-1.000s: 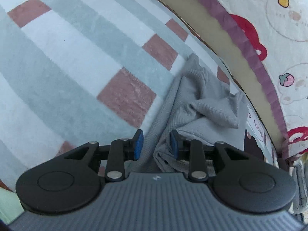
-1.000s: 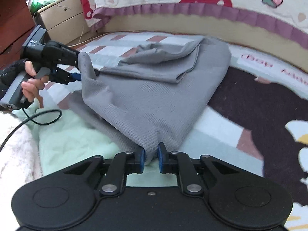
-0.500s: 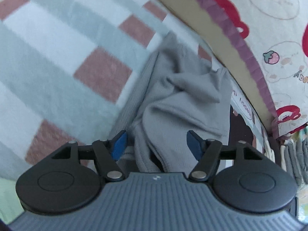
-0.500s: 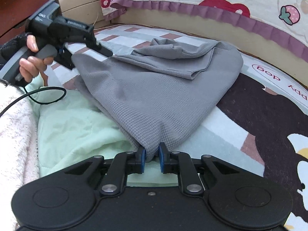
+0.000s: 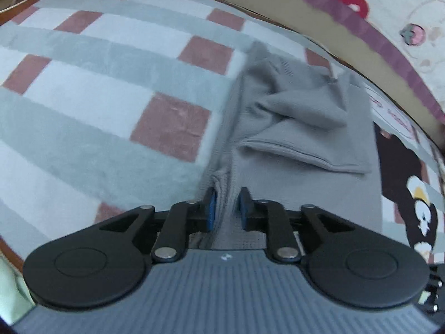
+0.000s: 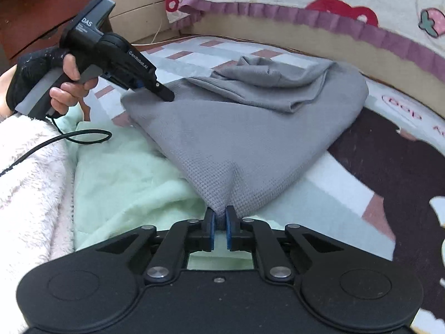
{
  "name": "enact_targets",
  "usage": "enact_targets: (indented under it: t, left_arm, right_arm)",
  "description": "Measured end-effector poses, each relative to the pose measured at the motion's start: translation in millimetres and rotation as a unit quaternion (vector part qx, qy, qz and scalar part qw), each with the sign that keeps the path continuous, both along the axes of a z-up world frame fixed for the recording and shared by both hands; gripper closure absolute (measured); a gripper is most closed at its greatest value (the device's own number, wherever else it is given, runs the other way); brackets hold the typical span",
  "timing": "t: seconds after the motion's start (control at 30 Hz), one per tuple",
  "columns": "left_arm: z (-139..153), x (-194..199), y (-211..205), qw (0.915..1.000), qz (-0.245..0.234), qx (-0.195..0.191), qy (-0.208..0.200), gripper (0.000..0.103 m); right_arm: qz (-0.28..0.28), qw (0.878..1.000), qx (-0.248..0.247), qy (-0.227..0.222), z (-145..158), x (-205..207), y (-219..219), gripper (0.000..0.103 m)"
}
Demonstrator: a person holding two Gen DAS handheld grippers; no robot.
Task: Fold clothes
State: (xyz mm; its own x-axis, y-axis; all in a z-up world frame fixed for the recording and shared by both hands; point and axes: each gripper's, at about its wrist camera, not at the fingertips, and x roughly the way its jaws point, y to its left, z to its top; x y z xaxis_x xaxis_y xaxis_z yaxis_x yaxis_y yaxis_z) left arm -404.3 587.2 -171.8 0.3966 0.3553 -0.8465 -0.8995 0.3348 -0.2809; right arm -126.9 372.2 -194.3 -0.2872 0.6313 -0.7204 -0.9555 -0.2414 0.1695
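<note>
1. Grey waffle-knit garment [image 6: 244, 139] is lying on the bed's checked blanket [image 5: 91, 105], bunched into a rough wedge with a folded flap on top, and we are gripping it at two places.
2. We are pinching the garment's near corner in our right tool [image 6: 219, 229], its blue pads almost together with cloth pressed between them; the fabric's tip is disappearing down between the fingers.
3. Our left tool [image 5: 225, 208] has just been closing, and a ridge of the garment's left edge is now squeezed between its pads. From the right wrist view only the tool's black nose shows on the cloth, so the pads are hidden there.
4. Our left hand [image 6: 66, 83] is partly covered by a dark glove and a fluffy pale sleeve [image 6: 30, 183].
5. Much of the left wrist view is blurring, and what lies under the garment we cannot make out.
6. Checked blanket is lying bare to the left of the garment, and a pale green cloth [image 6: 119, 178] is lying near us. Behind the garment, the purple-frilled printed quilt [image 6: 333, 5] is closing off the far edge.
</note>
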Motion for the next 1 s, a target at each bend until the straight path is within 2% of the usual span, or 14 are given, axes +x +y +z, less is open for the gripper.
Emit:
enact_targets:
  t: [0.07,0.13,0.2,0.27,0.3,0.4,0.47,0.57,0.7,0.8,0.83,0.9,0.97,1.0]
  left_arm:
    - [10.6,-8.6,-3.8,0.9986,0.036,0.037,0.014,0.085]
    - [32.9,-18.7,-14.1,0.9909,0.057,0.122,0.01,0.087]
    - [53.8,-21.0,-25.8,0.9807,0.042,0.191,0.004,0.086]
    - [59.9,-5.2,-33.5,0.9787,-0.018,0.204,-0.008,0.072]
    - [62.9,2.8,-37.3,0.9762,-0.048,0.211,-0.014,0.068]
    - [54.9,47.4,-50.3,0.9641,-0.152,0.218,-0.008,0.057]
    - [45.7,80.3,-62.8,0.9453,-0.235,0.226,0.011,0.051]
    - [34.6,115.3,-86.9,0.9035,-0.351,0.246,0.016,0.051]
    - [18.7,146.2,-92.3,0.894,-0.338,0.275,0.103,0.051]
    - [9.4,150.0,-90.7,0.8824,-0.348,0.289,0.13,0.042]
    - [6.4,151.2,-90.2,0.8783,-0.351,0.293,0.139,0.041]
    - [6.5,152.6,-93.7,0.8709,-0.393,0.266,0.128,0.041]
    - [6.3,155.0,-97.5,0.8589,-0.417,0.273,0.118,0.041]
    - [4.3,159.5,-98.3,0.8566,-0.408,0.285,0.136,0.041]
  right_arm:
    - [0.011,1.0,-0.006,0.005,-0.4,2.1,0.1,0.093]
    - [0.023,0.999,-0.015,0.021,-1.2,5.5,-0.1,0.093]
    - [0.052,0.997,-0.029,0.045,-0.5,7.0,-1.8,0.094]
    - [0.08,0.994,-0.038,0.065,2.3,8.0,-4.8,0.093]
    - [0.079,0.994,-0.031,0.075,6.9,11.8,-5.9,0.092]
    - [0.035,0.992,-0.004,0.121,21.8,36.8,-2.1,0.088]
    - [-0.006,0.991,0.011,0.137,27.6,56.3,3.1,0.085]
    - [-0.049,0.992,0.018,0.113,29.9,77.4,10.0,0.085]
    - [-0.073,0.994,0.013,0.08,26.9,86.7,10.5,0.085]
    - [-0.079,0.994,0.008,0.076,21.7,87.2,10.0,0.085]
    - [-0.078,0.994,0.005,0.073,20.6,87.8,9.9,0.085]
    - [-0.076,0.995,0.001,0.068,18.7,89.6,9.7,0.083]
    - [-0.076,0.995,-0.003,0.064,16.1,90.9,11.1,0.082]
    - [-0.076,0.995,-0.005,0.063,15.2,91.6,11.9,0.082]
